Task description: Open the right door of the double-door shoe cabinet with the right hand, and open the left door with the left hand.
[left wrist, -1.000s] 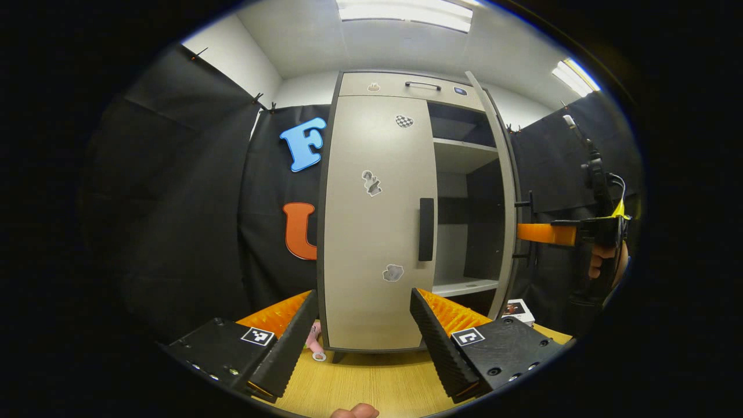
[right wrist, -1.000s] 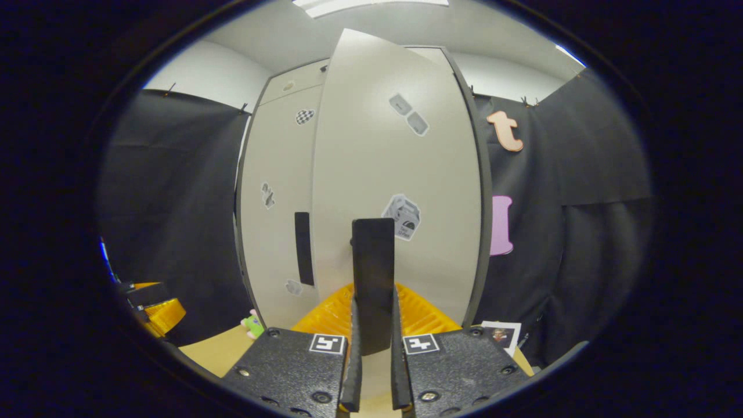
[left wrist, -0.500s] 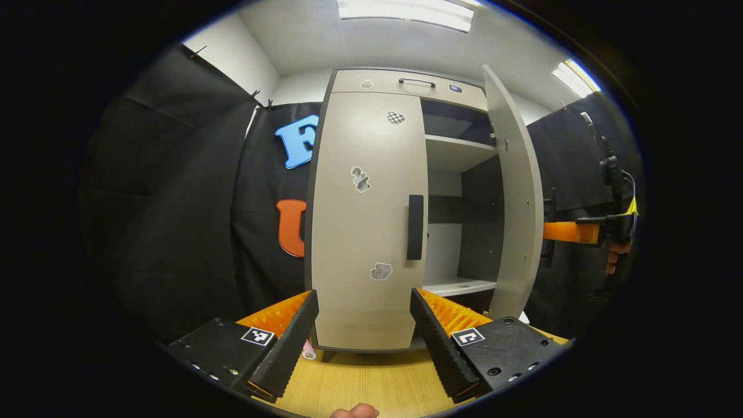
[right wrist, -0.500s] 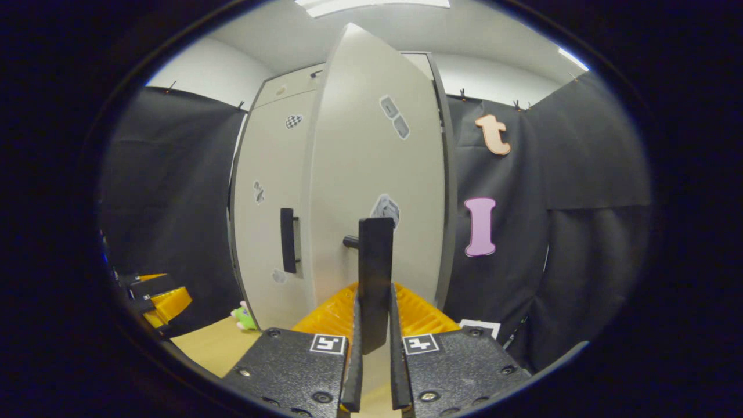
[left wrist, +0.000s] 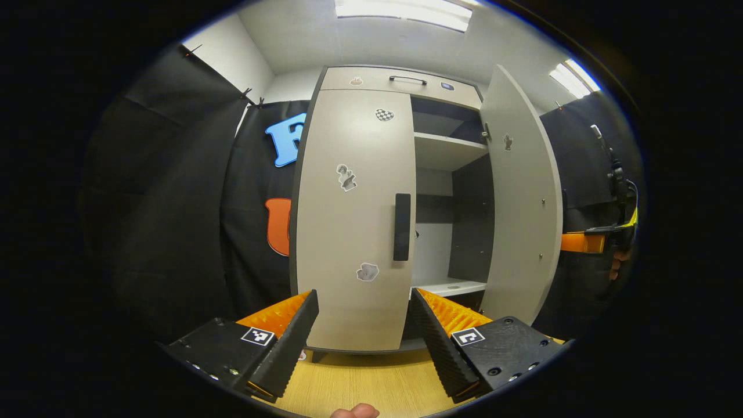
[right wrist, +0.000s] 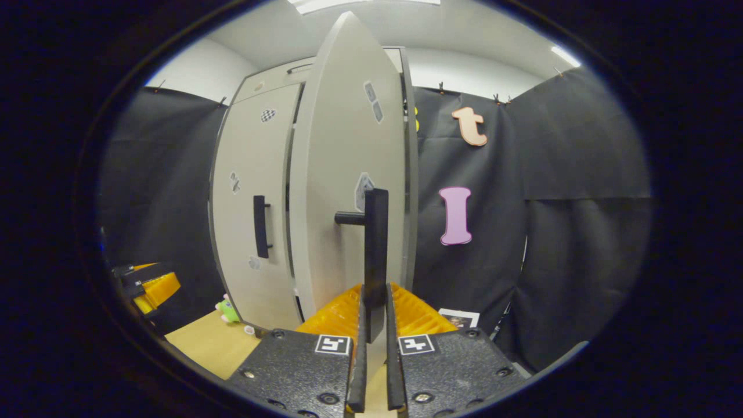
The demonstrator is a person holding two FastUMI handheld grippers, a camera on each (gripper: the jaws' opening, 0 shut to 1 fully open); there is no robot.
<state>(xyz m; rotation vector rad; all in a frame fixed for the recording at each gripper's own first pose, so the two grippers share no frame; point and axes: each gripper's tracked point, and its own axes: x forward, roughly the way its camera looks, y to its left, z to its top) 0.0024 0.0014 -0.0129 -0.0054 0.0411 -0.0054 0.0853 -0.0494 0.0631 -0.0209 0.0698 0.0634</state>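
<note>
The left gripper (left wrist: 363,325) hung near the wooden tabletop (left wrist: 371,383) with its jaws spread wide, apart from the cabinet. The right gripper (right wrist: 372,325) had its jaws pinched on the right door's black handle (right wrist: 376,255). Beyond stood the shoe cabinet (left wrist: 400,87): its left door (left wrist: 348,232) was closed, its right door (left wrist: 519,215) swung wide open, showing shelves (left wrist: 447,148) inside.

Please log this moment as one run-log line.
right gripper: shut on right handle | right door: wide open | left gripper: open, facing left door | left door: closed
</note>
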